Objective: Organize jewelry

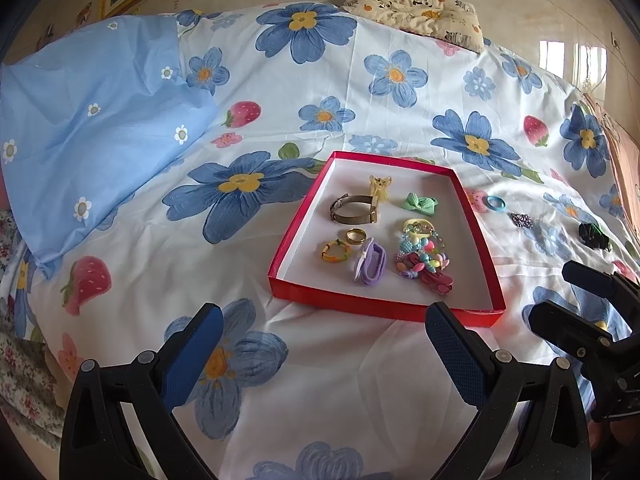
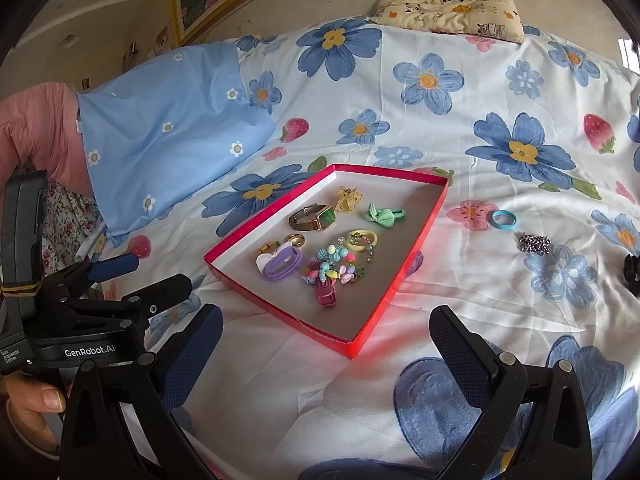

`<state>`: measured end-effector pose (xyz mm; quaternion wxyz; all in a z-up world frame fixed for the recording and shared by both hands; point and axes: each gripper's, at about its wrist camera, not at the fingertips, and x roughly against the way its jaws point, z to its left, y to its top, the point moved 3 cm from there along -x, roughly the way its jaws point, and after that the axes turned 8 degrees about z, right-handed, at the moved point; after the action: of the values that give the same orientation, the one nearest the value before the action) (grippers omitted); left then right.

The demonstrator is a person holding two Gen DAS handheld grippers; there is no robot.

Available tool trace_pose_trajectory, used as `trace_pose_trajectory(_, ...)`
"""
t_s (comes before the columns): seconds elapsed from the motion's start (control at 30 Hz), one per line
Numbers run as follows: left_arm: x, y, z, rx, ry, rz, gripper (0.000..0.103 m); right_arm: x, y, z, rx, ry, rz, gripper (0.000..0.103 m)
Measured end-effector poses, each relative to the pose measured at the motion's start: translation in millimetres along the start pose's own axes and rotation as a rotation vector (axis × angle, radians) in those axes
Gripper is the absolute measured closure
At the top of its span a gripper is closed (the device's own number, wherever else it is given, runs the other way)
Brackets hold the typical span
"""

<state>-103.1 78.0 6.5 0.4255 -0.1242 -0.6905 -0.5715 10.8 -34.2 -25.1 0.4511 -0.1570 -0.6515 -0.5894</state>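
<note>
A red shallow box (image 1: 486, 232) (image 2: 418, 256) lies on the flowered bedsheet. It holds a watch (image 1: 354, 209) (image 2: 314, 218), a gold ring (image 1: 355, 235), a green bow (image 1: 419, 203) (image 2: 384, 214), a purple band (image 1: 370, 266) (image 2: 280, 265) and a bead heap (image 1: 424, 258) (image 2: 336, 266). Right of the box lie a blue ring (image 1: 495, 203) (image 2: 503, 220), a sparkly piece (image 1: 521, 220) (image 2: 534, 243) and a black item (image 1: 594, 234) (image 2: 632, 270). My left gripper (image 1: 324, 354) is open and empty before the box. My right gripper (image 2: 326, 354) is open and empty, also near the box's front.
A light blue pillow (image 1: 92, 120) (image 2: 168, 128) lies at the left. A panda-print cushion (image 1: 420, 8) (image 2: 452, 6) sits at the bed's far edge against the wall. The other gripper shows at each view's side, the right one (image 1: 560, 304) and the left one (image 2: 140, 276).
</note>
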Motion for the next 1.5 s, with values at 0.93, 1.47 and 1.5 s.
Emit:
trace_pose_trajectory(0.93, -6.1, 5.5, 0.3, 0.001, 0.002, 0.009, 0.001, -3.0, 5.4, 0.2, 0.009, 0.008, 0.002, 0.0)
trace_pose_trajectory(1.47, -13.8, 13.3, -1.3, -0.003, 0.012, 0.014, 0.001, -8.0, 11.1, -7.3, 0.001, 0.009, 0.019, 0.0)
trace_pose_trajectory(1.5, -13.7, 13.2, -1.4, -0.002, 0.011, 0.015, 0.001, -8.2, 11.5, -7.3, 0.001, 0.01, 0.019, 0.0)
